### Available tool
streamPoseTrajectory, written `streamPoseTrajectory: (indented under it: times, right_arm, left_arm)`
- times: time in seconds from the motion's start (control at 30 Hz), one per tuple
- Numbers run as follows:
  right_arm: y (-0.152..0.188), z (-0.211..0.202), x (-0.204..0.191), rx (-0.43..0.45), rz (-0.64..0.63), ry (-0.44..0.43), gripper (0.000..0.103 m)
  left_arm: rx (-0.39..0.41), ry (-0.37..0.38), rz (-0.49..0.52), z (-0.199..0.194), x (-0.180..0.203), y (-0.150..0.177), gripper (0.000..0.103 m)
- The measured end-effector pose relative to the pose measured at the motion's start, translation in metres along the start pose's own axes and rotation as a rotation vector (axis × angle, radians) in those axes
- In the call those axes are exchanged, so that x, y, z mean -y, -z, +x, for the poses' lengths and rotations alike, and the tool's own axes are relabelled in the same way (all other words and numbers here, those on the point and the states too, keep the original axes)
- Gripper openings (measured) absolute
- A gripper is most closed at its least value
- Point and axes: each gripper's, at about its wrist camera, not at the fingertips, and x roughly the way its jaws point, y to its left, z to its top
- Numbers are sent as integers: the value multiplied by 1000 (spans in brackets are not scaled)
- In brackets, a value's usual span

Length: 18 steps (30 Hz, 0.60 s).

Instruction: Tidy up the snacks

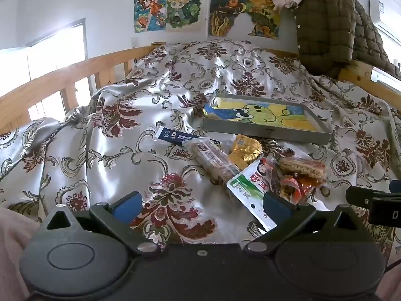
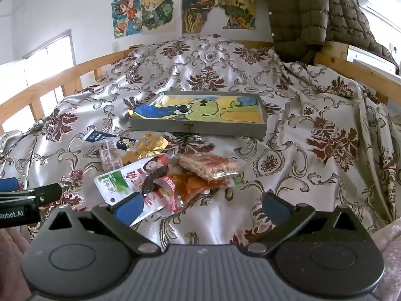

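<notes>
Poised over a patterned bedspread (image 1: 105,155), I hold my left gripper (image 1: 200,205) and right gripper (image 2: 203,204) side by side, both with jaws spread as wide as they go and nothing between the pads. The snacks lie in a loose heap just ahead of me: a green-and-white packet (image 2: 117,183) nearest, a clear-wrapped biscuit bar (image 1: 215,161), a gold foil pouch (image 1: 244,148), a dark blue sachet (image 1: 173,135), a wafer pack in clear film (image 2: 208,165) and a red-orange wrapper (image 2: 190,188) half buried beneath it. Beyond the heap sits a shallow grey tray (image 2: 200,126) lined with a cartoon drawing, holding no snack yet.

By my reading the sorting has not begun; this is the approach to a first pick. The tray looks the likely destination, though nothing confirms that. The next move calls for choosing one packet that lies clear of the others, coming down over it and closing without dragging its neighbours along.

My left jaw pad covers a corner of the green-and-white packet in the right view. The packets overlap, so I cannot count them surely, and their printing is too small to read.
</notes>
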Motion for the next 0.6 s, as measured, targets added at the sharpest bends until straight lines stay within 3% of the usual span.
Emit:
streamPoseTrajectory:
  times: [0.6]
  right_arm:
    - [0, -1, 0, -1, 2, -2, 103]
  left_arm:
    - [-4, 2, -2, 0, 0, 0, 102]
